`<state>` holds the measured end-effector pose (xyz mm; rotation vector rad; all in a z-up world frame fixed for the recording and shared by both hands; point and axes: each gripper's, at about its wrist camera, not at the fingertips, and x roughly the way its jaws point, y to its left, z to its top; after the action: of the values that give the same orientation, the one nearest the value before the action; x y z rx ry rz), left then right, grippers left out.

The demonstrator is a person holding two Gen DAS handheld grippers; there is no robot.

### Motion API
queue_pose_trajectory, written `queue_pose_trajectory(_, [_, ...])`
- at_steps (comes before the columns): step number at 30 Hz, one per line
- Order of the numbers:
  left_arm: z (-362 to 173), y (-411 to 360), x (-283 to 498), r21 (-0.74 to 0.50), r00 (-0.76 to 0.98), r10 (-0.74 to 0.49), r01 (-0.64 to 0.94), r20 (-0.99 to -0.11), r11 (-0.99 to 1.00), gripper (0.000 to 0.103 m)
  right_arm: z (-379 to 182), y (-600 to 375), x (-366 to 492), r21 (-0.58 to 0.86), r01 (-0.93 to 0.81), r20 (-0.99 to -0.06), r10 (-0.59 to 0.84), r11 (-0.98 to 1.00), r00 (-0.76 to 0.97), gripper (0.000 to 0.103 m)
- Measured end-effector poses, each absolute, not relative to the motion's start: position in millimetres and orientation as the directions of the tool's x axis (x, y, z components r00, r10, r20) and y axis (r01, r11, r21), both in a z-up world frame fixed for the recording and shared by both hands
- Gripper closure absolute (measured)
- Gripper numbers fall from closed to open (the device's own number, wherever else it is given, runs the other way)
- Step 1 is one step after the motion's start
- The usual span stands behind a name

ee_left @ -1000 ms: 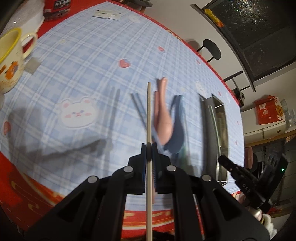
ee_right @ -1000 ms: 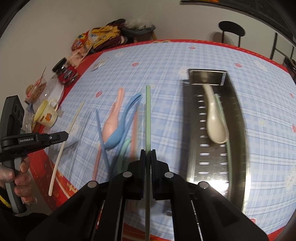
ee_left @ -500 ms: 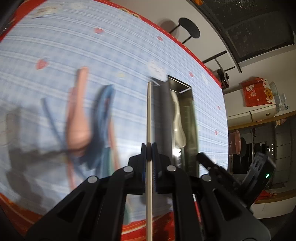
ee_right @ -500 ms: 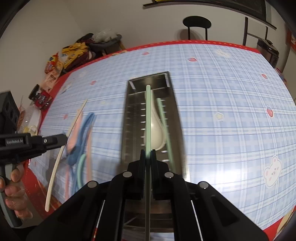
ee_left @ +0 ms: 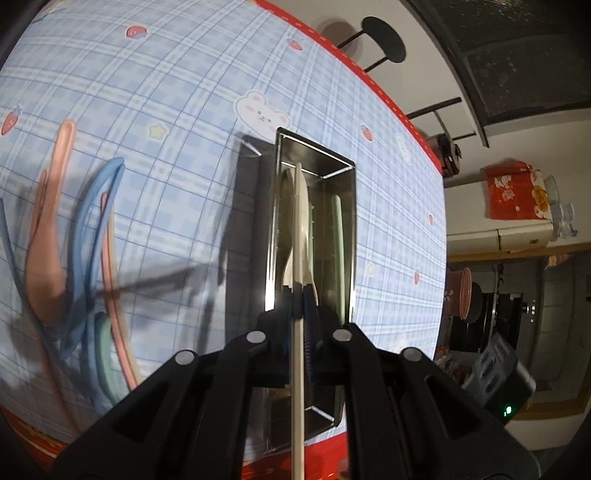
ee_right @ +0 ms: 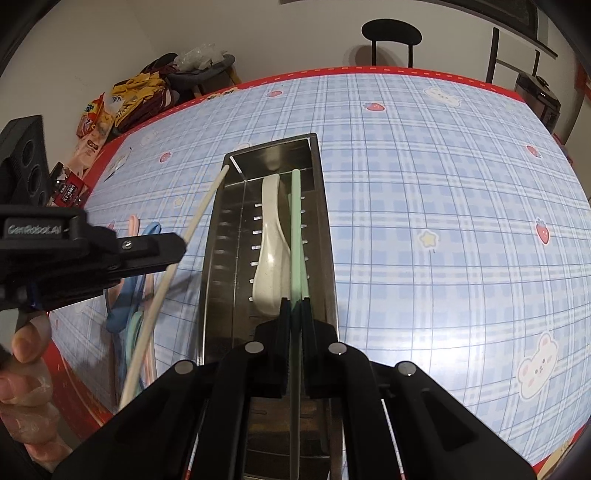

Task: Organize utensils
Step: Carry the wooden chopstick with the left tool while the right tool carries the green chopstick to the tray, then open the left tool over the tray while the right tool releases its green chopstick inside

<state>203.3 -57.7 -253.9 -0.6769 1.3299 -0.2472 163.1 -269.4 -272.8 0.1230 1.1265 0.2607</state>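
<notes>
My left gripper (ee_left: 300,299) is shut on a cream chopstick (ee_left: 298,229), which points along the steel tray (ee_left: 352,221) above a white spoon (ee_left: 304,236). In the right wrist view this left gripper (ee_right: 173,253) comes in from the left, with its cream chopstick (ee_right: 192,236) slanting over the tray's left rim. My right gripper (ee_right: 295,302) is shut on a green chopstick (ee_right: 295,221), held lengthwise over the tray (ee_right: 325,229) beside the white spoon (ee_right: 271,240). A second green chopstick (ee_right: 304,266) lies under it. Pink (ee_left: 51,240), blue (ee_left: 92,221) and green (ee_left: 105,354) spoons lie heaped left of the tray.
A hand (ee_right: 26,369) grips the left tool's handle at the near left. Snack bags (ee_right: 99,114) crowd the table's far left corner. Black stools (ee_right: 391,33) stand beyond the red table edge (ee_right: 406,70). Plaid cloth stretches right of the tray.
Both grippers swung right, from over the heap of spoons to over the steel tray, each still holding its chopstick. The left one travelled further.
</notes>
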Motion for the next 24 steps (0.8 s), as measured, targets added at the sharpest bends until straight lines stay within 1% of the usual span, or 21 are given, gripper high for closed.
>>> queue_pose_trajectory(3, [-262, -60, 208, -0.570, 0.237, -0.522, -0.242, -0.819, 0.785, 0.093, -275, -271, 166, 0.228, -0.142, -0.878, 0.266, 0.963, 0.397, 0.097])
queue_pose_trajectory(9, [-269, -68, 214, -0.554, 0.231, -0.508, -0.237, -0.830, 0.798, 0.093, -280, -269, 169, 0.230, -0.141, -0.884, 0.267, 0.963, 0.383, 0.097])
queue_pose_trajectory(14, [-271, -72, 222, -0.580, 0.230, -0.537, -0.212, -0.812, 0.786, 0.093, -282, -269, 170, 0.231, -0.136, -0.888, 0.266, 0.963, 0.376, 0.096])
queue_pose_trajectory(17, [-263, -70, 226, -0.594, 0.252, -0.547, -0.183, -0.799, 0.783, 0.085, -275, -271, 168, 0.235, -0.131, -0.882, 0.268, 0.963, 0.388, 0.095])
queue_pose_trajectory(18, [-259, -68, 226, -0.593, 0.260, -0.544, -0.176, -0.798, 0.786, 0.083, -272, -271, 168, 0.233, -0.129, -0.880, 0.265, 0.964, 0.394, 0.092])
queue_pose_trajectory(19, [-255, -66, 227, -0.593, 0.268, -0.543, -0.167, -0.796, 0.787, 0.081, -270, -272, 167, 0.231, -0.127, -0.879, 0.263, 0.965, 0.399, 0.084])
queue_pose_trajectory(20, [-250, -62, 228, -0.592, 0.280, -0.540, -0.152, -0.794, 0.792, 0.075, -268, -272, 166, 0.228, -0.125, -0.877, 0.259, 0.966, 0.404, 0.078])
queue_pose_trajectory(21, [-245, -59, 229, -0.590, 0.288, -0.537, -0.142, -0.793, 0.795, 0.068, -264, -273, 165, 0.222, -0.119, -0.875, 0.251, 0.968, 0.413, 0.063])
queue_pose_trajectory(22, [-239, -55, 229, -0.583, 0.304, -0.529, -0.125, -0.792, 0.803, 0.065, -261, -273, 165, 0.219, -0.115, -0.873, 0.248, 0.969, 0.420, 0.057])
queue_pose_trajectory(24, [-230, -46, 230, -0.573, 0.325, -0.516, -0.103, -0.792, 0.813, 0.051, -256, -273, 163, 0.207, -0.109, -0.870, 0.233, 0.972, 0.433, 0.041])
